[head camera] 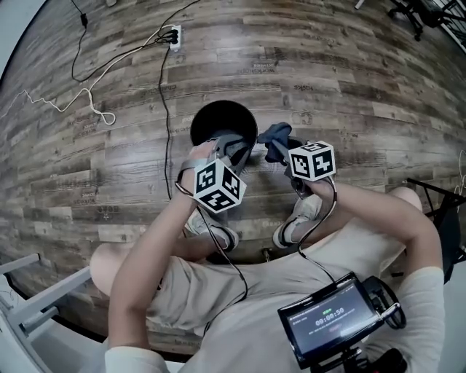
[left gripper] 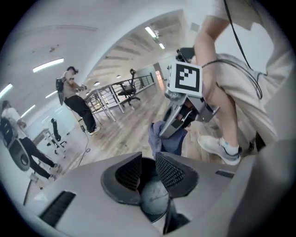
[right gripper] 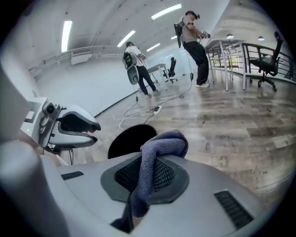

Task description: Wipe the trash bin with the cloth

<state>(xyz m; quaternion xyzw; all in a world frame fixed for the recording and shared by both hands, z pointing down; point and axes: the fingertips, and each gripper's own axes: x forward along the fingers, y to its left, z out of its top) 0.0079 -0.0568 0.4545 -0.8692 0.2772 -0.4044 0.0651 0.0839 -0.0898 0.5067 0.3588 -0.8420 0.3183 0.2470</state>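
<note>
The black round trash bin stands on the wood floor in front of the person's feet, its dark opening facing up. My right gripper is just right of the bin, shut on a blue-grey cloth. The cloth is bunched between the pads and droops over them. The left gripper view shows the same cloth hanging from the right gripper. My left gripper hovers over the bin's near rim. Its jaws stand a little apart with nothing between them.
A power strip with trailing cables lies on the floor beyond the bin. The person's shoes are just behind the grippers. A white frame sits at the lower left, an office chair far right. Other people stand by desks and railings.
</note>
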